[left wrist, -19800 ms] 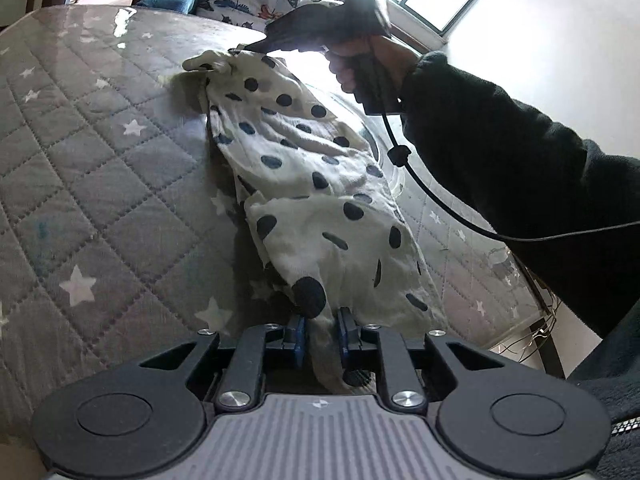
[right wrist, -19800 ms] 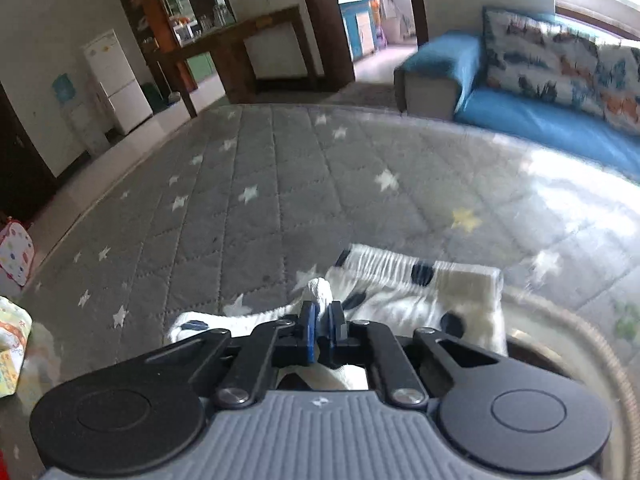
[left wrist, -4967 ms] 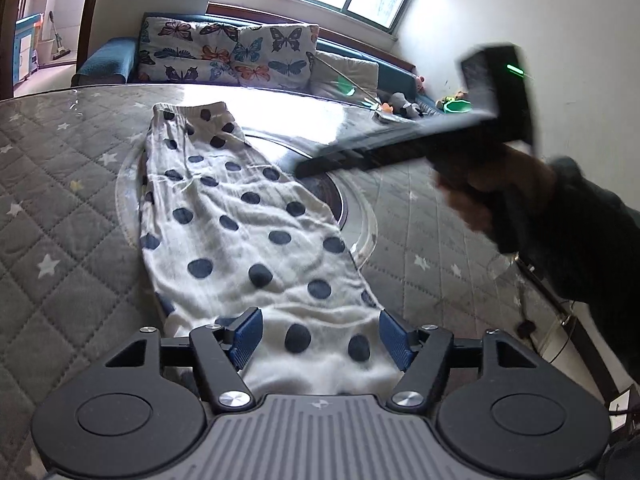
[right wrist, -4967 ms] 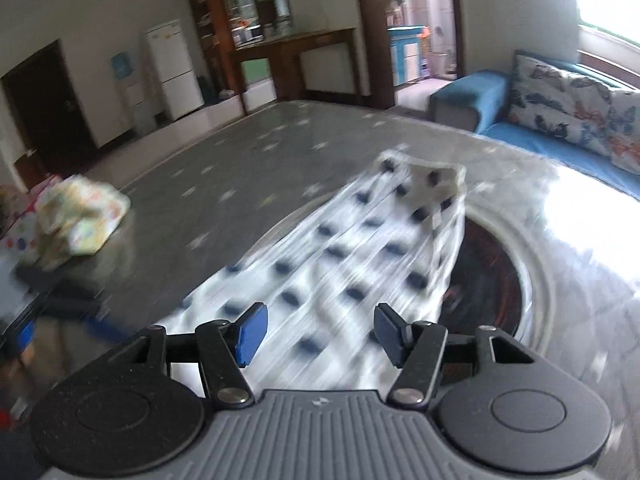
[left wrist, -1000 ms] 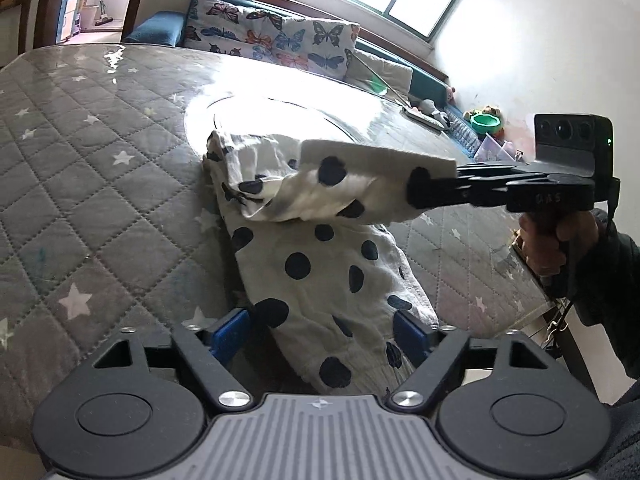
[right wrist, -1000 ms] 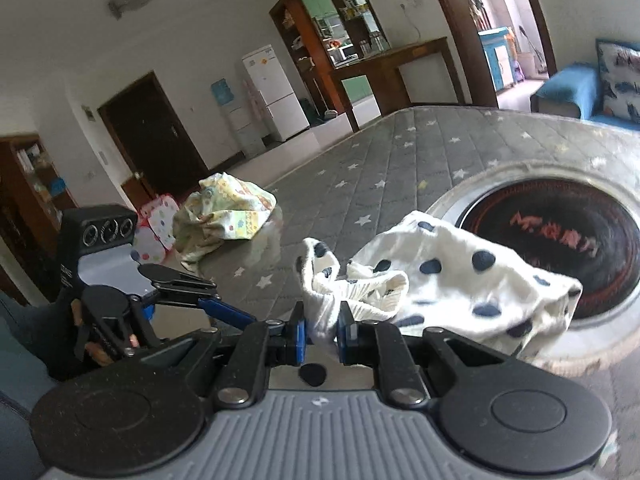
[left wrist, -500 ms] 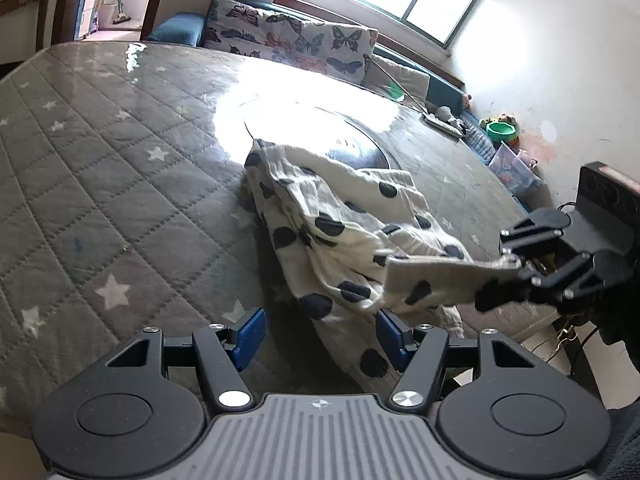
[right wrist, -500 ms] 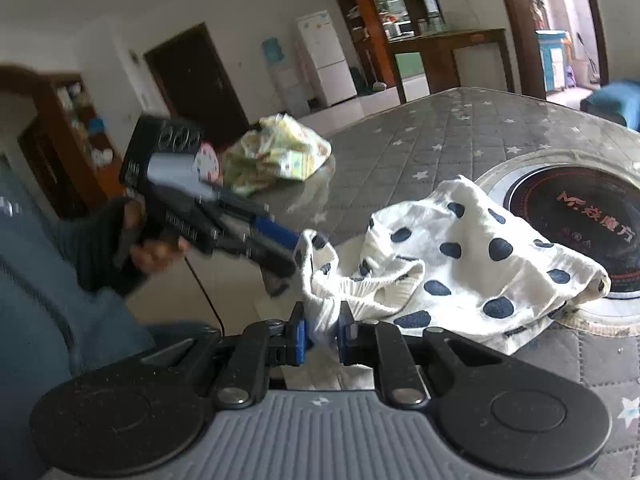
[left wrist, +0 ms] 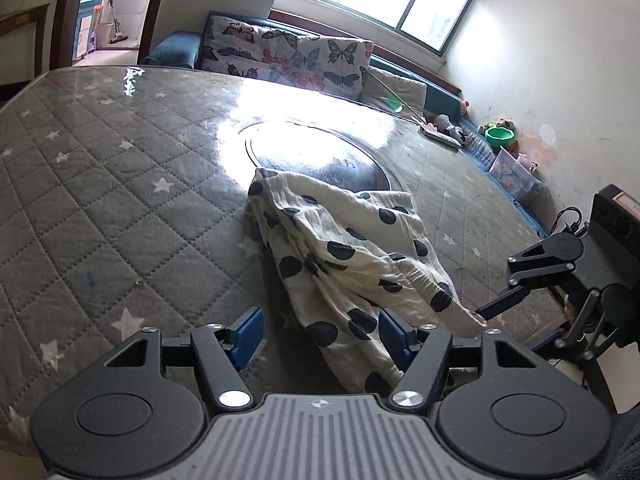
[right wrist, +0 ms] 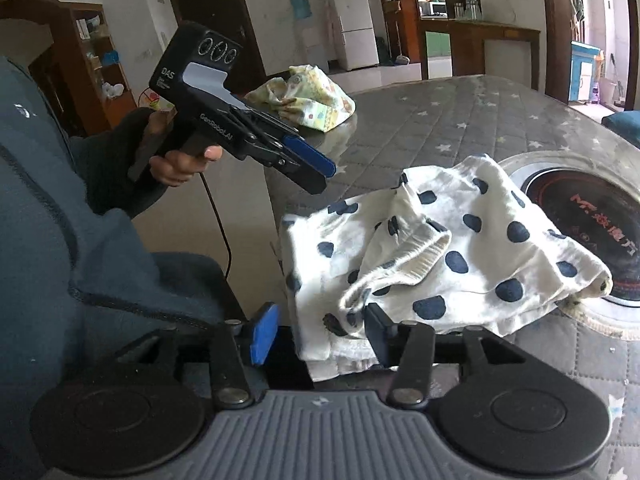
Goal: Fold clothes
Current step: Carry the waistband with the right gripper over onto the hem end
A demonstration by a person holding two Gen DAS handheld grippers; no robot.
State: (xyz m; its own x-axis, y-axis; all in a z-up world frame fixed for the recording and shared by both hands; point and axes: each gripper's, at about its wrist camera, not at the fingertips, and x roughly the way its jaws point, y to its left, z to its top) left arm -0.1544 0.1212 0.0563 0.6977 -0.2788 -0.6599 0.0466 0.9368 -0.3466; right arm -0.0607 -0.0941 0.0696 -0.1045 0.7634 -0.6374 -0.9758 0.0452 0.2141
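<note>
White trousers with dark blue dots (left wrist: pixel 344 256) lie folded over in a loose heap at the near edge of the grey star-quilted table (left wrist: pixel 100 184), partly hanging over the edge; they also show in the right wrist view (right wrist: pixel 440 260). My left gripper (left wrist: pixel 320 332) is open and empty just in front of the cloth; it also shows in the right wrist view (right wrist: pixel 316 172), held above the table edge. My right gripper (right wrist: pixel 316 330) is open, its fingers either side of the waistband end without holding it; it also shows in the left wrist view (left wrist: pixel 492 308) beside the cloth's corner.
A round dark hotplate (right wrist: pixel 580 216) is set into the table beside the trousers. A bundle of pale patterned cloth (right wrist: pixel 308 96) lies at the table's far corner. A sofa with butterfly cushions (left wrist: pixel 296 60) runs along the window wall.
My right gripper has opened and let go of the waistband end, which now rests on the heap. My left gripper stays open and has drawn back toward the table edge.
</note>
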